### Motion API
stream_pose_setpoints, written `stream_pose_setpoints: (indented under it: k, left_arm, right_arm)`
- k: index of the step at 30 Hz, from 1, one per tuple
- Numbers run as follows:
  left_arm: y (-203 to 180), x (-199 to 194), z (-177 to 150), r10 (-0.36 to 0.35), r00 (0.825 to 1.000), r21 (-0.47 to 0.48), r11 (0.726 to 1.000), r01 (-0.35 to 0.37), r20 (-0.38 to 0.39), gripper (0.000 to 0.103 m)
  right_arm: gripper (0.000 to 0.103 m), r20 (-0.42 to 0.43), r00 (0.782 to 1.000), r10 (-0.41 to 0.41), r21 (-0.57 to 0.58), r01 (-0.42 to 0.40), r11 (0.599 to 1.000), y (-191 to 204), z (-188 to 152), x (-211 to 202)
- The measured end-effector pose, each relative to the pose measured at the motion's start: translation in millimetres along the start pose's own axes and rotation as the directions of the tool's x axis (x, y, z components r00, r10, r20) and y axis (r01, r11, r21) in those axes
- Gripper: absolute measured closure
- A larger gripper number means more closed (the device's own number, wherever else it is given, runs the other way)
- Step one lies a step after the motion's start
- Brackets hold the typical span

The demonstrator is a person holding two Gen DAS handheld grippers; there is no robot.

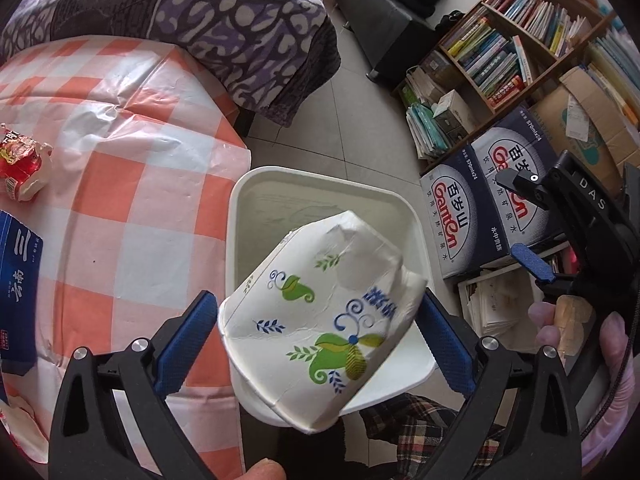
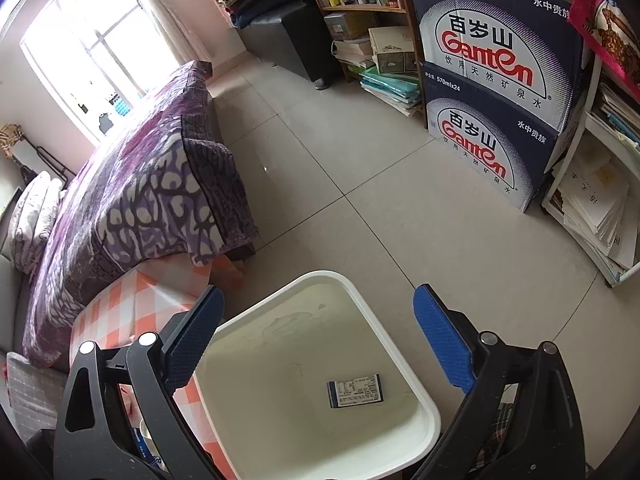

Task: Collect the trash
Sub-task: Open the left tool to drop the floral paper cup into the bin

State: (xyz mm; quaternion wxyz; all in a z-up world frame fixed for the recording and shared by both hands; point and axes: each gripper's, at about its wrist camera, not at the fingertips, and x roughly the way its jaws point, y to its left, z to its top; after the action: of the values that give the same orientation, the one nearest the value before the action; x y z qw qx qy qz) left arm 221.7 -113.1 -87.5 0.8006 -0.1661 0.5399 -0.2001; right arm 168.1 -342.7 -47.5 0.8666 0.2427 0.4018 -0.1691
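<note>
Left gripper (image 1: 320,328) at the bottom of the left wrist view, jaws spread wide; crushed paper bowl (image 1: 320,320) hanging between the blue pads (image 1: 188,344), with a visible gap on the left side and the right pad at most grazing it, so probably released rather than clamped. Directly above the white bin (image 1: 320,188), tilted, rim toward the lower edge of the frame. Looks light, thin-walled and already dented: soft under pressure, easy to crumple further, best pinched across the rolled rim or the stiffer base if taken again. Right gripper (image 2: 318,336) at the bottom of its own view, jaws likewise apart and holding nothing, poised over the same bin, where a small printed packet (image 2: 354,391) lies flat on the bottom. Further left in the left wrist view, the checked tablecloth (image 1: 132,160) with a red wrapper (image 1: 24,164) near the left edge. Beyond, bed and stacked water cartons (image 1: 480,200).
</note>
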Motion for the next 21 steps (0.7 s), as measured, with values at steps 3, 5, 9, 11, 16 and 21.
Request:
stream_pose_setpoints:
  k: [3,5,9,11,16,21]
  left_arm:
    - [6,-3,3,-0.014,1.000,-0.029,0.999,0.014,-0.001,0.008]
    - [8,-6,5,0.012,1.000,-0.030,0.999,-0.011,0.011,0.008]
    - [15,-19,9,0.115,0.992,-0.037,0.993,-0.113,0.057,0.007]
    - [22,-25,10,0.193,0.979,-0.042,0.981,-0.190,0.072,0.007]
    - [54,-38,11,0.311,0.947,-0.113,0.947,-0.302,0.074,0.007]
    - [93,-54,5,0.419,0.906,-0.211,0.893,-0.399,0.058,0.007]
  right_arm:
    - [0.010,-0.006,1.000,0.007,0.002,-0.007,1.000,4,-2,1]
    - [0.009,-0.010,1.000,0.008,0.005,-0.008,1.000,6,-3,2]
    - [0.009,-0.030,1.000,0.010,0.004,-0.010,1.000,8,-5,5]
    - [0.009,-0.039,0.999,0.013,-0.003,-0.013,1.000,12,-7,6]
    - [0.009,-0.052,0.998,0.026,-0.044,-0.029,0.999,30,-14,9]
    - [0.009,-0.078,0.996,0.038,-0.117,-0.047,0.992,58,-27,13]
